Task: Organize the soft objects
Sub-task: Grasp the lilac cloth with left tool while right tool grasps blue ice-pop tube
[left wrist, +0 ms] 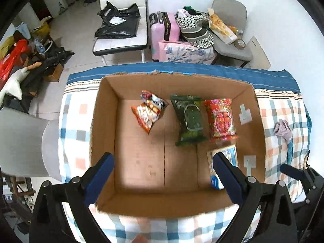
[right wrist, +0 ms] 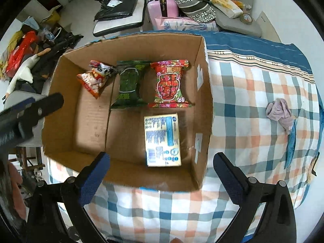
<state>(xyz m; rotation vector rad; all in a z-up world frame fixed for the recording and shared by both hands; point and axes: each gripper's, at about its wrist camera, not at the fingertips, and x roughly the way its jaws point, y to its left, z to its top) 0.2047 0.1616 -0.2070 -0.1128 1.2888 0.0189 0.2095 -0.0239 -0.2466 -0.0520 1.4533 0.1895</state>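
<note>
An open cardboard box sits on a checked cloth. Inside lie an orange snack bag, a green wipes pack, a red wipes pack and a pale blue-printed tissue pack. My left gripper is open and empty above the box's near side. My right gripper is open and empty over the box's near wall. A crumpled lilac cloth lies on the checked cloth, right of the box.
The checked cloth covers the table. Beyond its far edge stand a white chair with a black bag, a pink suitcase and a grey chair with bags. Clutter lies on the floor at left.
</note>
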